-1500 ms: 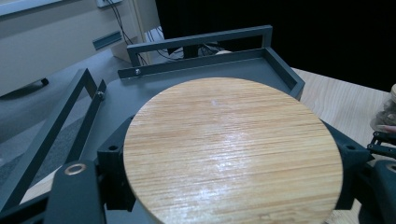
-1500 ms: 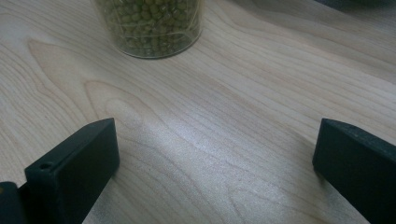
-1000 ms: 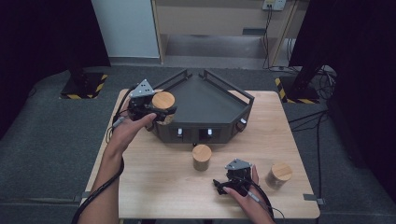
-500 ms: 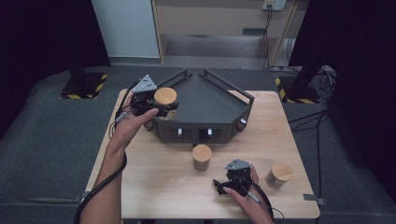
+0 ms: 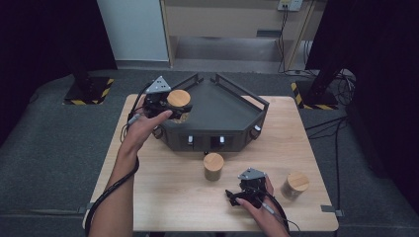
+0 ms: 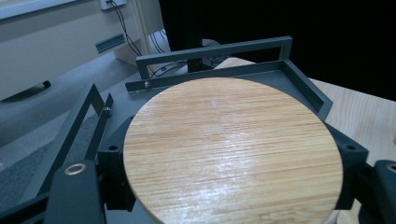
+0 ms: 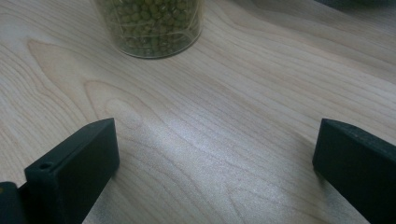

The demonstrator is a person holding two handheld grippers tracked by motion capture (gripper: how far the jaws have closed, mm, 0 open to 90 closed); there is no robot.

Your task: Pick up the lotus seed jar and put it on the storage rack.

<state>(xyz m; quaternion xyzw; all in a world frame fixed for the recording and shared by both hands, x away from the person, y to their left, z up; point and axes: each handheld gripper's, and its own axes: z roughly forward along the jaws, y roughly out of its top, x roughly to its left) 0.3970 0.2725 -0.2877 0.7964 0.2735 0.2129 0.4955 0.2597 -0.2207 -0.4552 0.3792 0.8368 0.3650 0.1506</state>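
My left gripper [image 5: 168, 107] is shut on a jar with a round bamboo lid [image 5: 178, 99] and holds it up over the left corner of a dark grey railed tray [image 5: 225, 106]. In the left gripper view the lid [image 6: 233, 149] sits between the black jaws, with the tray's rails [image 6: 210, 51] behind it. Low over the table's front, my right gripper [image 5: 236, 196] [image 7: 215, 158] is open with bare wood between its jaws. A glass jar of green beans [image 7: 149, 23] [image 5: 213, 166] stands just ahead of it.
A third bamboo-lidded jar [image 5: 295, 184] stands near the front right of the wooden table [image 5: 163, 197]. The tray takes up the middle back of the table. Dark floor and stands surround the table.
The left gripper has carried its jar slightly up and to the right, farther over the tray's corner. The right gripper has not moved.
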